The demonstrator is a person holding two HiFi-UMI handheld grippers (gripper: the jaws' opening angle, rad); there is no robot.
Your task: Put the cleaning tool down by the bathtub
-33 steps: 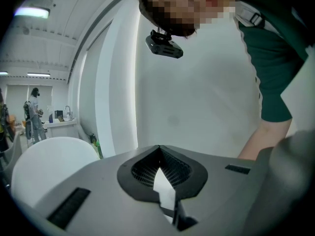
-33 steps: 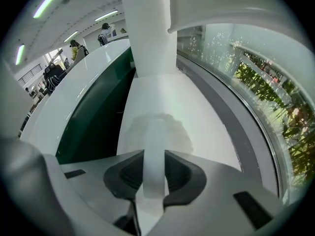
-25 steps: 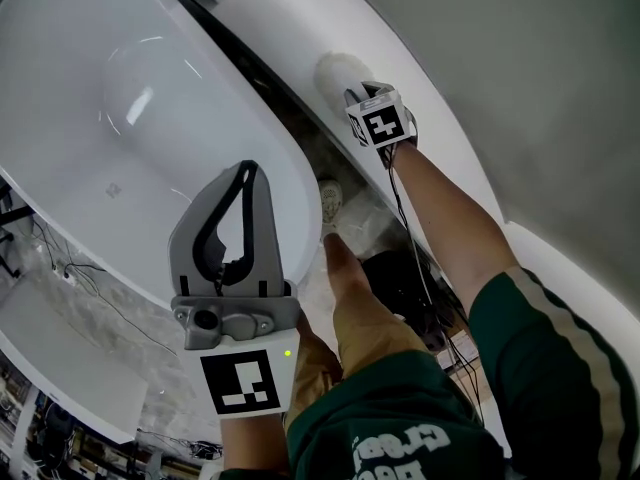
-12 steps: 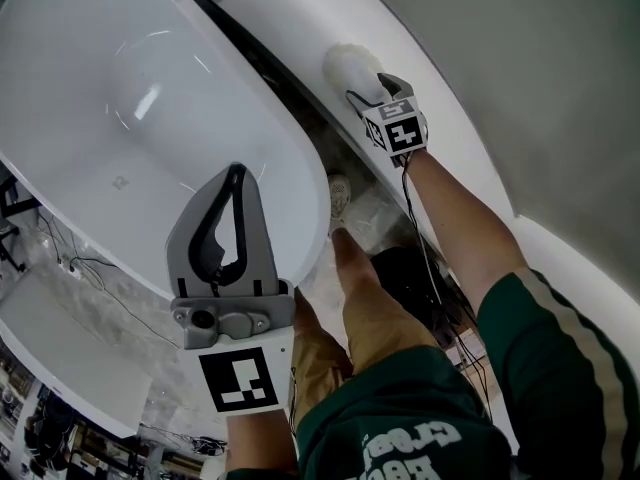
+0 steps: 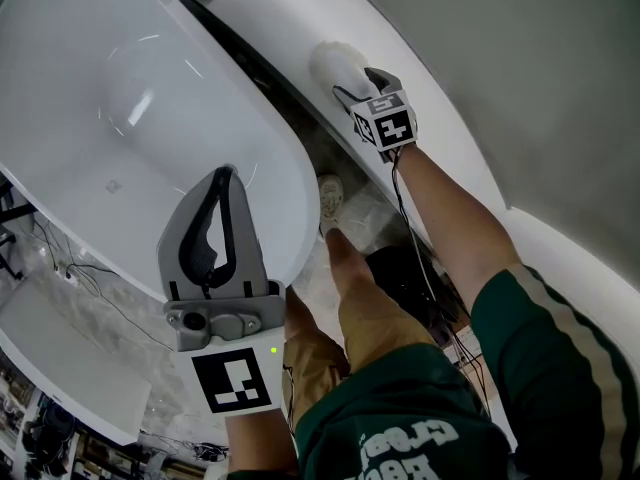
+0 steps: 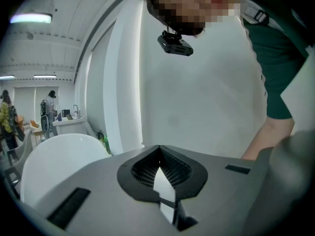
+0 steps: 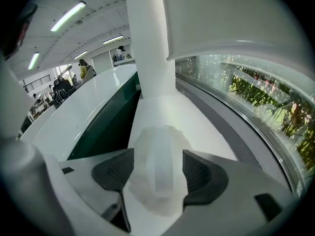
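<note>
The cleaning tool [image 5: 333, 65], a white fluffy pad, lies on the white ledge [image 5: 290, 13] beside the bathtub [image 5: 80, 78]. My right gripper [image 5: 350, 83] is at the tool with its jaws open, one on each side. In the right gripper view the tool [image 7: 156, 146] rests on the ledge between the dark pads [image 7: 115, 171], which do not press on it. My left gripper [image 5: 224, 174] is raised over the bathtub's near rim, shut and empty. In the left gripper view its jaws [image 6: 158, 150] meet at the tips.
A dark gap [image 5: 270, 88] with cables runs between tub and ledge. The person's leg and shoe [image 5: 330, 200] stand on the marble floor below it. Loose cables [image 5: 90, 283] and a white panel [image 5: 60, 368] lie at lower left. A white column [image 7: 150, 38] rises beyond the tool.
The right gripper's jaws have spread apart around the tool, which stays on the ledge. The left gripper has drifted slightly left and down.
</note>
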